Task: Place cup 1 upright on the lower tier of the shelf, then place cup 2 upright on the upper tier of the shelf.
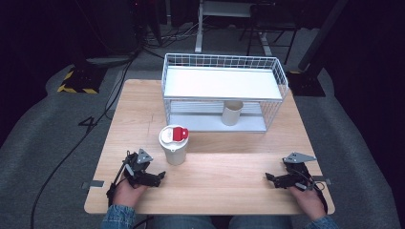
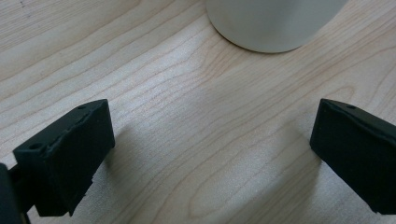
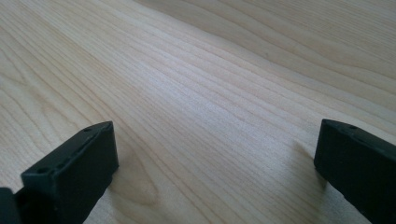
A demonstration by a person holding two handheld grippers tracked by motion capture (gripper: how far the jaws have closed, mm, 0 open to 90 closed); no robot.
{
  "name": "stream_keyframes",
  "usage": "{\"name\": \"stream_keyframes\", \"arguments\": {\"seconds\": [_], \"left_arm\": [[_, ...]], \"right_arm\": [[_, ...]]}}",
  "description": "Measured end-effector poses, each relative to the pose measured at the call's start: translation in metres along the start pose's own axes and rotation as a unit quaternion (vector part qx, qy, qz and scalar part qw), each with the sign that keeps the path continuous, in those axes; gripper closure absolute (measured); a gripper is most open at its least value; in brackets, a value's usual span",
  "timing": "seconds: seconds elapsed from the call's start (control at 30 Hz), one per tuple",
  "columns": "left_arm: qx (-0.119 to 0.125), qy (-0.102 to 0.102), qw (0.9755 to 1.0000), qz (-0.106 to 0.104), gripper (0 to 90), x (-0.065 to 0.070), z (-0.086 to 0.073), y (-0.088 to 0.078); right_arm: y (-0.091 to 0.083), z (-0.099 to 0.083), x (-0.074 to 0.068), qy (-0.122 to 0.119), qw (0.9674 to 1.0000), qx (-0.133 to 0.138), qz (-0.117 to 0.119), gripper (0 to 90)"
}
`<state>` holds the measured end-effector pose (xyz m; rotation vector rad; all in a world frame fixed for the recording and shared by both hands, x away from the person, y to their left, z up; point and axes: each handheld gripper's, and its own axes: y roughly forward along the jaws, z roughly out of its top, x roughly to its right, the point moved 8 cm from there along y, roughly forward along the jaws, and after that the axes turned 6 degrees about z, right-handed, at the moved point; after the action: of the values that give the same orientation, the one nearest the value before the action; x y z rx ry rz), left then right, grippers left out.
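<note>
A white cup (image 1: pixel 174 151) with a white lid and a red tab stands on the wooden table (image 1: pixel 224 162), left of centre. My left gripper (image 1: pixel 158 176) rests low on the table just in front of and left of the cup, jaws open with nothing between them. In the left gripper view the cup's base (image 2: pixel 271 23) sits just beyond the wide-apart jaws of the left gripper (image 2: pixel 212 135). My right gripper (image 1: pixel 270 177) lies near the table's front right, open and empty. Bare wood shows between the jaws of the right gripper (image 3: pixel 215 149).
A white wire rack (image 1: pixel 219 81) with two shelves stands at the back of the table. A beige cup (image 1: pixel 232 113) stands on its lower shelf. Dark floor, cables and stands surround the table.
</note>
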<state>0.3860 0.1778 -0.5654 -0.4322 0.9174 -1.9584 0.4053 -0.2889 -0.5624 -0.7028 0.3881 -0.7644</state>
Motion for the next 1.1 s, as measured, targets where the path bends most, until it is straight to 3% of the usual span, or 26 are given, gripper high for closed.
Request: {"name": "stream_keyframes", "arguments": {"seconds": [0.43,0.93,1.0,1.1], "left_arm": [[0.000,0.006,1.0000,0.001,0.3,-0.001,0.000,0.000],[0.003,-0.008,1.0000,0.004,0.8,0.000,0.001,-0.002],[0.018,-0.013,0.9998,0.004,0.7,-0.002,0.005,-0.006],[0.061,-0.023,0.9978,-0.013,0.7,0.000,0.013,-0.016]], "right_arm": [[0.000,0.000,0.000,0.000,1.0000,0.000,0.000,0.0],[0.000,0.000,0.000,0.000,1.0000,0.000,0.000,0.0],[0.000,0.000,0.000,0.000,1.0000,0.000,0.000,0.0],[0.000,0.000,0.000,0.000,1.0000,0.000,0.000,0.0]]}}
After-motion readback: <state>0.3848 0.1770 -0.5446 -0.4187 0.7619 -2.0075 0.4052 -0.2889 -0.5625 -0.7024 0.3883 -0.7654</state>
